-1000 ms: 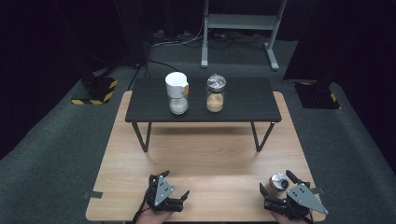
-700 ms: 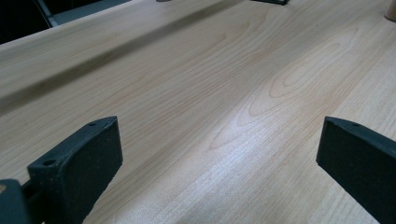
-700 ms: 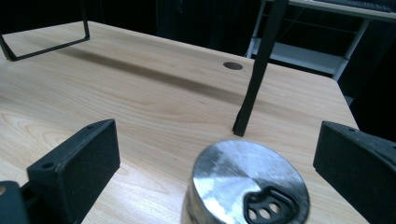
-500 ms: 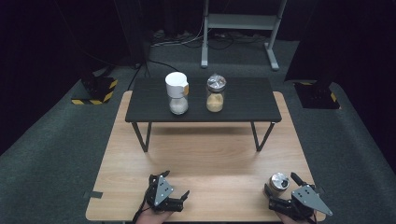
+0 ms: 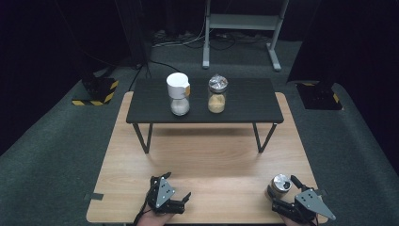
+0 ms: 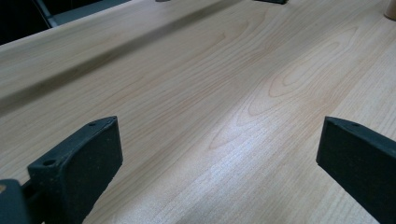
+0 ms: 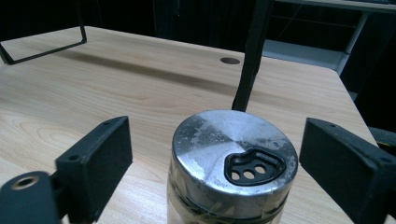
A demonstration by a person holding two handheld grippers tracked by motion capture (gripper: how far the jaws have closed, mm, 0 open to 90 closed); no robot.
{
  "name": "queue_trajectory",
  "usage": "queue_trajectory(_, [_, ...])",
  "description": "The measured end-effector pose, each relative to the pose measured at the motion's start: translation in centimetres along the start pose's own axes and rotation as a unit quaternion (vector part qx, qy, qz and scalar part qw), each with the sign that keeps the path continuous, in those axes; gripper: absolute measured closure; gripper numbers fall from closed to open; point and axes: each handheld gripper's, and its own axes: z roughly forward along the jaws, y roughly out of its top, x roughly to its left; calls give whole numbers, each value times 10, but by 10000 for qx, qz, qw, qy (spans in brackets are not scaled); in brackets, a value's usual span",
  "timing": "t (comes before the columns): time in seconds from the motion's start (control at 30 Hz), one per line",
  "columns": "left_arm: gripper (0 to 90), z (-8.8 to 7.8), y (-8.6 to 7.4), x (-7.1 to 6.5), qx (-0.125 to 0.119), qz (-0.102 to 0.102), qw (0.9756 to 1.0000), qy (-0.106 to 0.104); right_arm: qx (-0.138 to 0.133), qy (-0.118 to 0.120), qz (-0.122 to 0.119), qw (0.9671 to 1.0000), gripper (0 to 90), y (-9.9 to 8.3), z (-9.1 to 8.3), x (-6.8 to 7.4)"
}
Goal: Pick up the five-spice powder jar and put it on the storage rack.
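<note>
Pale wood-grain surface [image 7: 154, 88] with a soft sheen; shaker [image 7: 235, 164] with clear body and brushed, scuffed metal lid; matt black claw pads [image 7: 98, 161].

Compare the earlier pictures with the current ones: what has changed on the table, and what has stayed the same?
The right gripper has just been closing its jaws around the metal-lidded shaker, which stands between them; gaps remain on both sides, so it is not yet gripped. The left gripper rests open in the same place on the wooden table. The two jars on the black stand are unmoved.
</note>
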Motion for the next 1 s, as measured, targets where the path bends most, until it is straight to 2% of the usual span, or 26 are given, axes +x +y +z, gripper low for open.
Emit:
queue_trajectory(0.43, [6, 0, 0, 0, -7, -21, 10000, -5, 48, 32, 23, 10000, 236, -6, 2, -1])
queue_trajectory(0.63, [6, 0, 0, 0, -8, -17, 10000, -7, -14, -2, 100, 9999, 305, -9, 0, -4])
queue_trajectory(0.77, [6, 0, 0, 0, -7, -23, 10000, -4, -40, 33, 242, 9997, 334, -11, 0, -7])
queue_trajectory(1.0, [6, 0, 0, 0, -3, -18, 10000, -4, -81, 91, 293, 9995, 341, -12, 1, -8])
